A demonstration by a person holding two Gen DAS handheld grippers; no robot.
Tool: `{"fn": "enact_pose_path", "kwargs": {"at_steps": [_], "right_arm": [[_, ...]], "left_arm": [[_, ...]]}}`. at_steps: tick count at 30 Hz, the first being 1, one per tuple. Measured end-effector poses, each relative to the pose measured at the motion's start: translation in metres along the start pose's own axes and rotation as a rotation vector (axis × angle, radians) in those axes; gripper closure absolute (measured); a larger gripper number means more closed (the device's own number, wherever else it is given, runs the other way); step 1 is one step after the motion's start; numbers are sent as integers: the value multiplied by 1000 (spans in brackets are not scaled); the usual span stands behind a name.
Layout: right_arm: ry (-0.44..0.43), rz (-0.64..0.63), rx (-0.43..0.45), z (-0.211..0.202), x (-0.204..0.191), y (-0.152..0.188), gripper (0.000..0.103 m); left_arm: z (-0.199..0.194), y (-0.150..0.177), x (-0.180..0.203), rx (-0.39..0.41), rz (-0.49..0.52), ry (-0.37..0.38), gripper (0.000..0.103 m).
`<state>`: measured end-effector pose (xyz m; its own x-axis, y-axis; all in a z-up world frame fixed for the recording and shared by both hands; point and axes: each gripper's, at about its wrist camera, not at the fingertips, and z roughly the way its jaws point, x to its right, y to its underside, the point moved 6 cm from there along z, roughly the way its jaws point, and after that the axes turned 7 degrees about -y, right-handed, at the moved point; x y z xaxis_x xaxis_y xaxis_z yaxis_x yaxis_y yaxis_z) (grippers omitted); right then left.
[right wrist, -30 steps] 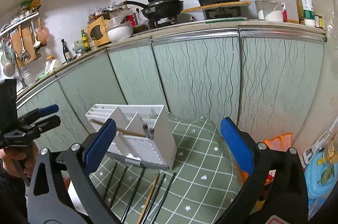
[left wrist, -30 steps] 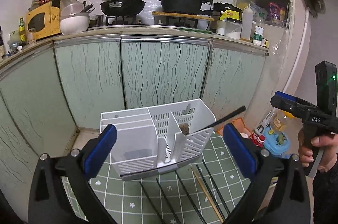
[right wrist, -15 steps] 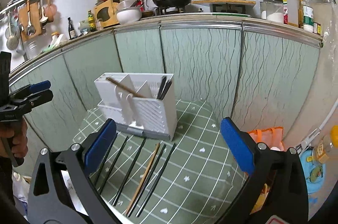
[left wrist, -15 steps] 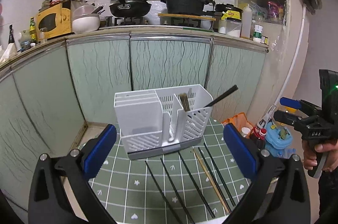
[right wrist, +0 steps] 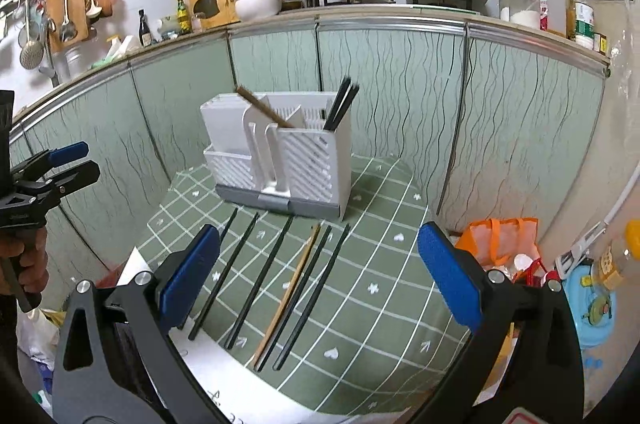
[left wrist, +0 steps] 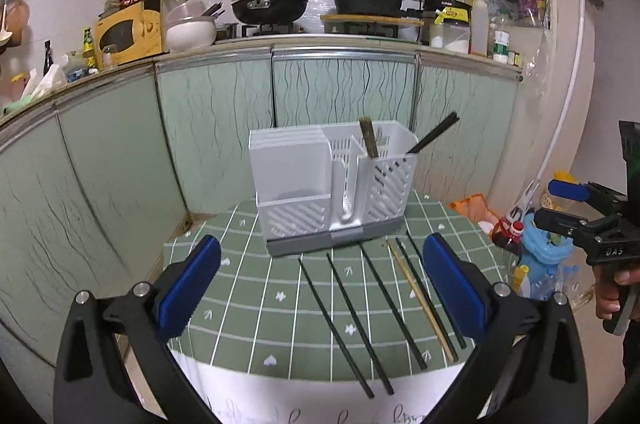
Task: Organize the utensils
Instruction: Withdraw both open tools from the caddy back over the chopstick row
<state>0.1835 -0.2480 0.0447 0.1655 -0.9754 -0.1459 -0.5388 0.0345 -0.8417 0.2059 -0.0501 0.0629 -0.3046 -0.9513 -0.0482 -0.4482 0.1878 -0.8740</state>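
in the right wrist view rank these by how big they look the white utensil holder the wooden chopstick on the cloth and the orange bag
1. White utensil holder, largest.
2. Orange bag, partly hidden behind the gripper.
3. Wooden chopstick: longer than the bag is wide, but far thinner.

Both grippers hang level, side by side, each gripped by a hand: left gripper point(left wrist: 320, 284) and right gripper point(right wrist: 318, 272), fingers spread wide, holding nothing.

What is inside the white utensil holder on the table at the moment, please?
The utensil holder holds one wooden chopstick leaning left and black chopsticks in its right compartment. The walls hide their lower ends and the compartment floors.
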Motion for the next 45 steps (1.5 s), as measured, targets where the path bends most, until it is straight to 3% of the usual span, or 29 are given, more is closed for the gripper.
{"fn": "enact_pose_path", "kwargs": {"at_steps": [7,15,24,39,41,45], "right_arm": [[37,13,-24,6,2,29,8],[68,2,-94,26,1,69,8],[105,-72,-171,50,-15,107,8],[114,45,-216,74,-7,136,8],[124,49,-214,74,-5,137,8],[144,49,-206,75,-2,140,8]], "left_arm": [[1,33,1,-13,6,-33,4],[10,73,9,-33,89,-92,4],[29,115,9,-110,61,-106,4],[61,154,15,-222,16,-130,4],[66,158,17,-234,12,-131,6],[77,166,23,-275,19,-124,20]]}}
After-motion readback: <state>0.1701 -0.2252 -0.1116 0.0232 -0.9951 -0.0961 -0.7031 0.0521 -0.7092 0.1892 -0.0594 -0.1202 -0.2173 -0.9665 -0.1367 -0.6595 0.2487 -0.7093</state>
